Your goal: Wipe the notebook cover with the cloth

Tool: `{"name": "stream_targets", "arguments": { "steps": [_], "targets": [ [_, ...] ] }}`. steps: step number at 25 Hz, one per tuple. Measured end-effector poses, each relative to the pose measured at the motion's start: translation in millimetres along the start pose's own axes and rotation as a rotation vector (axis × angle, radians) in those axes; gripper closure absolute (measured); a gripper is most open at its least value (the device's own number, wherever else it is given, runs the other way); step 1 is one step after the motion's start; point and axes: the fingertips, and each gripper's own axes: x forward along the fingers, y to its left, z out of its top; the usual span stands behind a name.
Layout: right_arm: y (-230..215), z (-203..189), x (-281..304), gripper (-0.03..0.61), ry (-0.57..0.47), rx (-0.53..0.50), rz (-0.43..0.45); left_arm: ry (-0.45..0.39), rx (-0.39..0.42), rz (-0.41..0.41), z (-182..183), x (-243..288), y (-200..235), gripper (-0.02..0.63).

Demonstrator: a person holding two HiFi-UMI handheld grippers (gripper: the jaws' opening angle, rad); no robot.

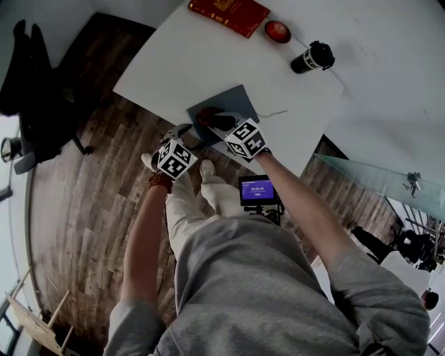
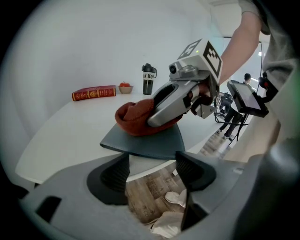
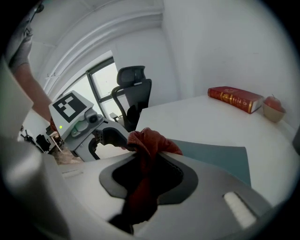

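R gripper [image 3: 147, 176] is clamped on the red cloth [image 3: 147, 140]; the cloth is bunched between the jaws w/ a wad sticking out in front, so the pad that meets the cover is soft fabric, not plastic. That wad sits pressed on the notebook [image 1: 233, 104], at its near end; the wipe looks under way, w/ most of the grey-blue cover ahead of the cloth bare and prob. not done yet.

Notebook lies flat at the near edge of the white desk [image 1: 208, 55]; from the L gripper view its near corner seems to jut a bit past the edge. This keeps it close to the person's reach but leaves it free to slide or tip under a push.

L gripper [image 2: 152, 176] hangs just off that edge, jaws apart w/ nothing between them, only floor showing through; it's beside the notebook's corner but not touching it. I'd guess it waits there to pin the cover if it shifts.

Red book [image 1: 228, 14], small bowl [image 1: 277, 31] and black tumbler [image 1: 313, 58] stand well apart at the desk's far side, out of the wiping path.
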Motion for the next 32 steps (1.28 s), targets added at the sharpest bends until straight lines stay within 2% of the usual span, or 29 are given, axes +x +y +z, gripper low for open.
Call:
{"name": "stream_targets", "arguments": {
  "steps": [10, 13, 16, 18, 20, 22, 26, 28, 32],
  "targets": [
    [35, 6, 21, 0.479, 0.033, -0.075, 0.065, 0.015, -0.001, -0.001, -2, 0, 0, 0.313],
    [38, 7, 21, 0.479, 0.005, -0.035, 0.066, 0.014, -0.005, 0.005, -2, -1, 0, 0.313],
    [46, 16, 15, 0.473, -0.034, 0.023, 0.171, -0.005, -0.026, 0.000, -2, -3, 0, 0.313],
    [38, 36, 1, 0.465, -0.121, 0.056, 0.193, -0.025, -0.054, -0.013, -2, -10, 1, 0.293],
    [8, 55, -20, 0.463, -0.216, 0.093, 0.119, -0.054, -0.042, -0.010, 2, -20, 7, 0.271],
    [-33, 62, -40, 0.463, -0.251, 0.098, -0.008, -0.062, -0.012, -0.001, 4, -26, 15, 0.259],
    [-103, 41, -63, 0.463, -0.173, 0.064, -0.245, -0.052, 0.008, -0.033, 10, -22, 20, 0.235],
    [-125, 31, -69, 0.463, -0.142, 0.066, -0.312, -0.051, 0.021, -0.056, 13, -17, 18, 0.219],
    [-150, 25, -72, 0.463, -0.112, 0.057, -0.408, 0.010, 0.063, -0.081, 7, -6, 14, 0.207]
  ]
}}
